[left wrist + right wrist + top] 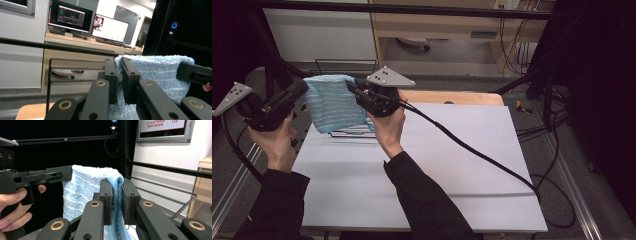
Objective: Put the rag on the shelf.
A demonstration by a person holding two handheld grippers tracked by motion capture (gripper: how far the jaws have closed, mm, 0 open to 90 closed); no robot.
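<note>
White table (pixel 422 165); L hand-held gripper (pixel 304 86) & R hand-held gripper (pixel 350 87) each clamped on blue towel (pixel 332 102).

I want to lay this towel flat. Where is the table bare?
Most of the white table is bare, from the right gripper's cable to the near and right edges. It is crowded at the far left corner, where the wire rack sits under the blue towel.

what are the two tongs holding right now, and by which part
Both hold the blue towel by its top edge: left tongs at one upper corner, right tongs at the other.
</note>
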